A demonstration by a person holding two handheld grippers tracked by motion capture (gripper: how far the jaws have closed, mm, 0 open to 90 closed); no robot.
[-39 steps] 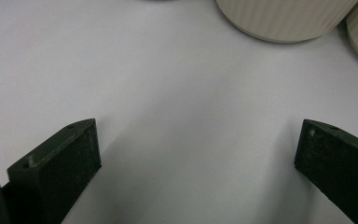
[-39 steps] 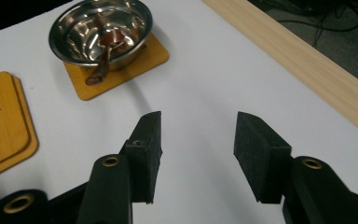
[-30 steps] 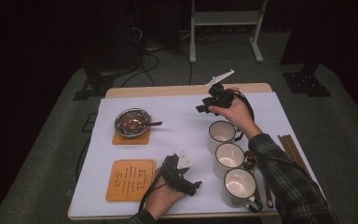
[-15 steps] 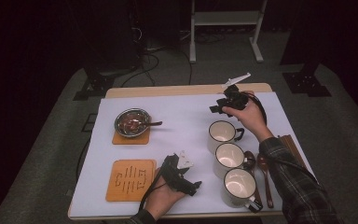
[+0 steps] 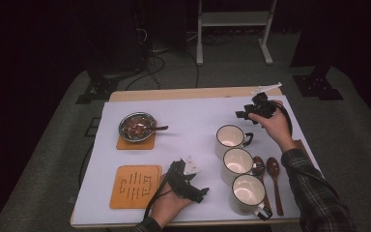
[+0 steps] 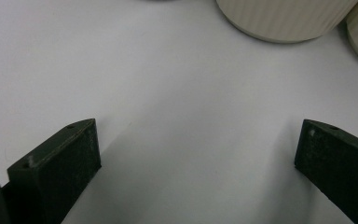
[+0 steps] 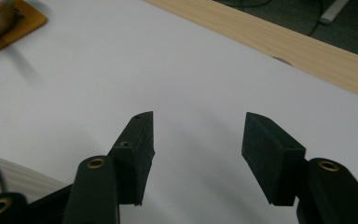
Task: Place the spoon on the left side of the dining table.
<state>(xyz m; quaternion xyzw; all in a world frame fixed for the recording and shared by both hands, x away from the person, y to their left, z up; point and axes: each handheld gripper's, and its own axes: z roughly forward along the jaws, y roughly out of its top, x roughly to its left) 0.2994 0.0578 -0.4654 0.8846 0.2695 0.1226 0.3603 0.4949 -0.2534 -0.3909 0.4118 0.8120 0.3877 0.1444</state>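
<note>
The right gripper (image 5: 244, 115) hovers at one o'clock of the smooth round far mug (image 5: 230, 139), its jaws opening wider, empty.

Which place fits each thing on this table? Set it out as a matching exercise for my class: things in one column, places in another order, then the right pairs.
Things:
1. bowl
2. wooden spoons
3. right gripper
4. empty coaster

Places:
A. right of the mugs
B. near left of the sheet
C. on the far coaster
D. above the farthest mug

Pairs: 1-C, 2-A, 3-D, 4-B
</note>
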